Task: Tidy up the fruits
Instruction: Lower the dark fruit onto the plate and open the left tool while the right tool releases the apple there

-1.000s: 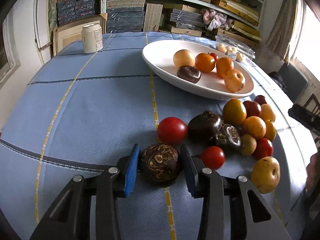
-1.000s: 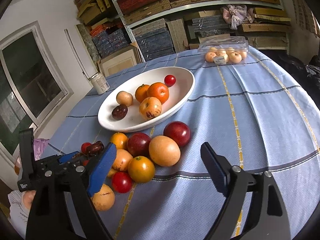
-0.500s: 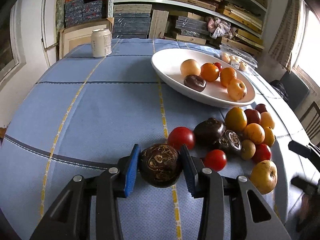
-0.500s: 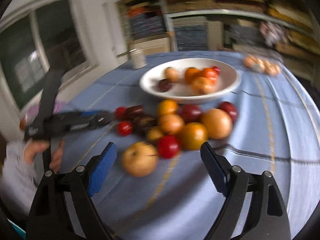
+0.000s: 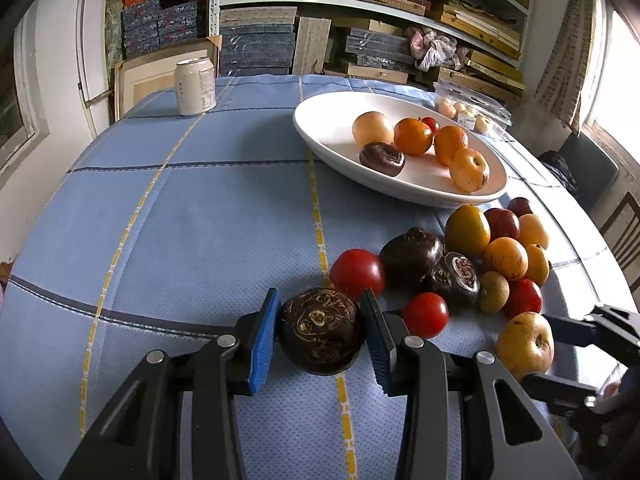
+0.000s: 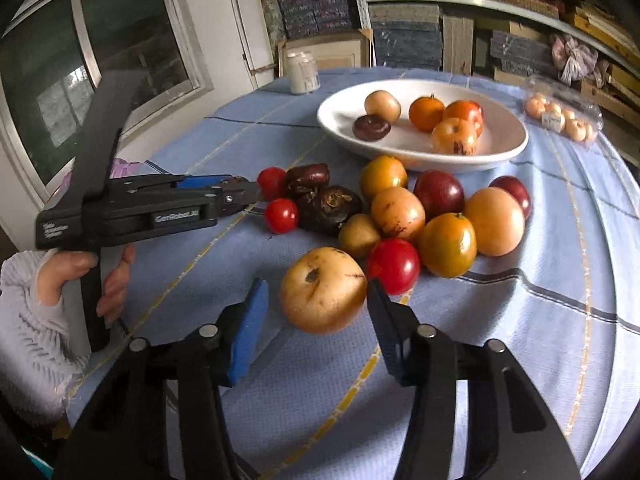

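Each camera sits on one gripper and looks forward and down along its fingers, very near the table (image 5: 168, 216). The left view faces the white bowl (image 5: 332, 136) from the table's near edge; the right view faces it from further right. Both share the bowl, the fruit pile (image 6: 420, 216) and the can (image 5: 195, 86).
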The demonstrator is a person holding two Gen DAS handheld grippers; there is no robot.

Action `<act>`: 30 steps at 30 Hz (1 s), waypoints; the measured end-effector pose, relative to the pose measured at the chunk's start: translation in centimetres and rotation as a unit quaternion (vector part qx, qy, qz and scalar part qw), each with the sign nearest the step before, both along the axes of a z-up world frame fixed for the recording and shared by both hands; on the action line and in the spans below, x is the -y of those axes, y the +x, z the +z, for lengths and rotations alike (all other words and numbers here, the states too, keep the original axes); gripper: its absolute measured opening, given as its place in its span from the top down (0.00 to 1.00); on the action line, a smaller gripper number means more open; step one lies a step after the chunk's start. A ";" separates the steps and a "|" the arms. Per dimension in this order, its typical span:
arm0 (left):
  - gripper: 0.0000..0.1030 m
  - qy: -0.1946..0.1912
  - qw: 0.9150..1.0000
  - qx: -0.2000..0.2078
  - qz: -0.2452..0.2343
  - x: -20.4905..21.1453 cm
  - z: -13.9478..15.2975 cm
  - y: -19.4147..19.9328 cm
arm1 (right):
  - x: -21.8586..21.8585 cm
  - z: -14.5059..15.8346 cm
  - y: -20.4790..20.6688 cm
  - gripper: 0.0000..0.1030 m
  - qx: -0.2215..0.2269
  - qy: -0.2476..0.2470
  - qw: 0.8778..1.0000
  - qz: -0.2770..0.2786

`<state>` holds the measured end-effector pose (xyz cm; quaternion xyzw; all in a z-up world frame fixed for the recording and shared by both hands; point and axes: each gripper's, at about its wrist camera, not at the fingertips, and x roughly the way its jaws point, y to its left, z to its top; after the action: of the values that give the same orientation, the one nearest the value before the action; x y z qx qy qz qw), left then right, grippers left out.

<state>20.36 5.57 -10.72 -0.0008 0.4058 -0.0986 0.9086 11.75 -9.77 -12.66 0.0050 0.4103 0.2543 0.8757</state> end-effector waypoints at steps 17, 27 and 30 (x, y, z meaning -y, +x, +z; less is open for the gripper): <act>0.60 -0.021 0.998 0.062 0.008 0.3 6.0 3.5 | 4.9 8.1 4.0 0.57 0.084 0.059 0.992 -0.070; 0.60 -0.006 0.998 0.058 0.027 4.1 6.8 14.0 | 4.0 10.0 14.1 0.57 0.093 0.051 0.990 -0.096; 0.60 0.000 0.999 0.045 0.024 4.5 5.1 15.7 | 1.9 7.0 15.6 0.57 0.067 0.015 0.995 -0.073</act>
<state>36.02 1.11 -5.58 -0.0058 0.3645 -0.0768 0.9280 27.35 -11.69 -5.71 0.0307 0.3451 0.1953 0.9175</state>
